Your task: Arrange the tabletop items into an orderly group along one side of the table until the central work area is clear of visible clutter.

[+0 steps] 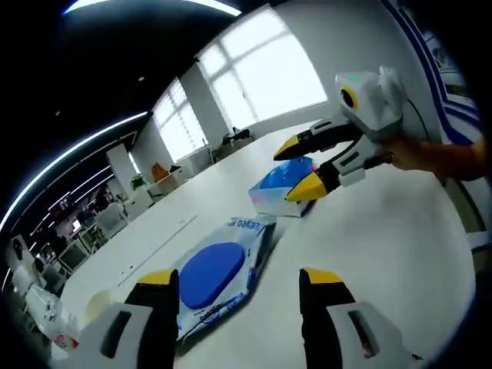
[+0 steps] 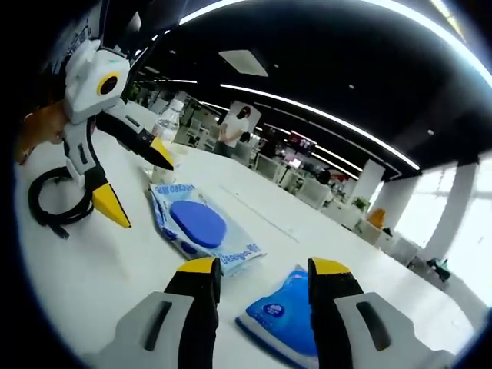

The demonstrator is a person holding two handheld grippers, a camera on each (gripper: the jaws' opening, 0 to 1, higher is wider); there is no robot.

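We hold the left gripper [image 1: 238,284] wide open w/ nothing in it, above the wipes pack [image 1: 219,273]. The right gripper [image 2: 264,277], jaws apart and empty, hangs over the blue pouch [image 2: 280,311]. Both lie on the white table [image 1: 369,231]; black cable [image 2: 54,204] and bottle [image 2: 165,127] nearby; open-plan office w/ big windows [image 1: 261,73].
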